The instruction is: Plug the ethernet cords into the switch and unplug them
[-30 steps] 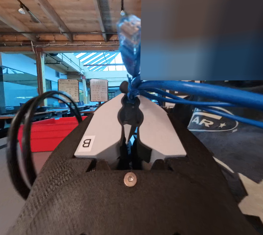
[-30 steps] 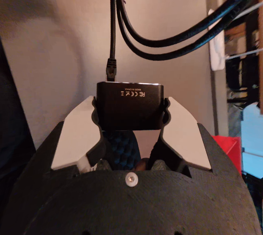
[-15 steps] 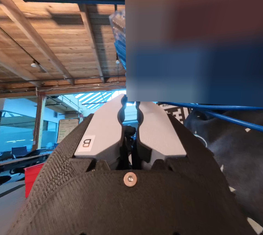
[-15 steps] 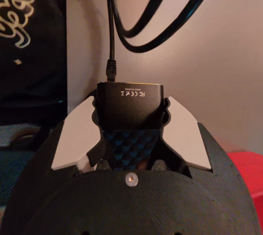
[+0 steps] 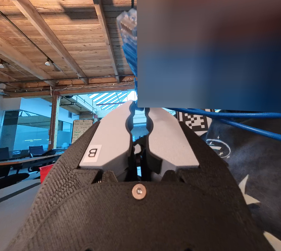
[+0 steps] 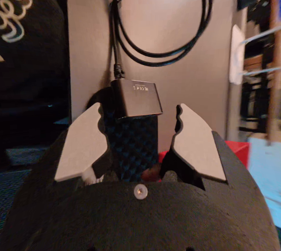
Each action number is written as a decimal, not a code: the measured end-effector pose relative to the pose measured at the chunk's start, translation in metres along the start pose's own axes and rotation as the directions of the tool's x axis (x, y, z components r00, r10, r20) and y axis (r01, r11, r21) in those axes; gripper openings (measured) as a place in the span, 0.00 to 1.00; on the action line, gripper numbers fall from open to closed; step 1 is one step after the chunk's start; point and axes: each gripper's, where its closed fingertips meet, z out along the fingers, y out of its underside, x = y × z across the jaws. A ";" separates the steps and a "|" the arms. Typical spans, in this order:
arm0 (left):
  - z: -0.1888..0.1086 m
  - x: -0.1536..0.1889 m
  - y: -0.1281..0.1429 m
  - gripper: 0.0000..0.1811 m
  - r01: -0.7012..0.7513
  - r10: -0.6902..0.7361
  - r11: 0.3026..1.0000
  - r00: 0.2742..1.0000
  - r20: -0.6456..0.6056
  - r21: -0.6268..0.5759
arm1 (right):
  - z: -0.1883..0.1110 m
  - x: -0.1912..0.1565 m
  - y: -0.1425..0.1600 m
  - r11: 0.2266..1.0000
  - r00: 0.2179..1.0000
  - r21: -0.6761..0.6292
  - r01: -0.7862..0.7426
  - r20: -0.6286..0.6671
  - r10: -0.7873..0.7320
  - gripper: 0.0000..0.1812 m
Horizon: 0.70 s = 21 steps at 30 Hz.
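In the left wrist view my left gripper (image 5: 139, 106) points up toward the ceiling. Its jaws are nearly closed on a blue ethernet cord (image 5: 228, 115). The cord's clear plug (image 5: 127, 27) sticks up above the fingertips, and a blurred patch hides part of it. In the right wrist view my right gripper (image 6: 139, 106) is open. The small black switch (image 6: 136, 99) sits tilted between the fingers (image 6: 85, 137), leaning toward the left one, with a gap to the right one. A black ethernet cord (image 6: 119, 71) is plugged into its far left port and loops above it.
A person's dark printed shirt (image 5: 250, 160) fills the right of the left wrist view and also shows in the right wrist view (image 6: 30, 45). A red bin (image 5: 45, 172) stands low left, and shows in the right wrist view (image 6: 237, 147). Shelving (image 6: 258, 91) is at far right. Tip to tip, the grippers are about 30 centimetres apart.
My right gripper has opened and let go of the switch, which has tipped to the left. My left gripper has tilted up toward the ceiling, still holding the blue cord.
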 end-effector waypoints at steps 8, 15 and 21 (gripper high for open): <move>0.000 -0.001 0.000 0.06 0.005 -0.005 1.000 1.000 0.002 0.001 | 0.027 -0.009 -0.011 0.923 0.939 -0.180 0.341 0.021 -0.343 0.41; -0.002 0.000 -0.005 0.06 0.003 -0.004 1.000 1.000 0.007 0.024 | 0.038 -0.017 0.002 0.906 0.942 -0.335 0.258 0.295 -0.160 0.34; -0.004 0.001 -0.009 0.06 -0.005 0.005 0.999 1.000 0.008 0.039 | 0.033 -0.018 -0.006 0.899 0.914 -0.224 0.376 0.248 -0.321 0.21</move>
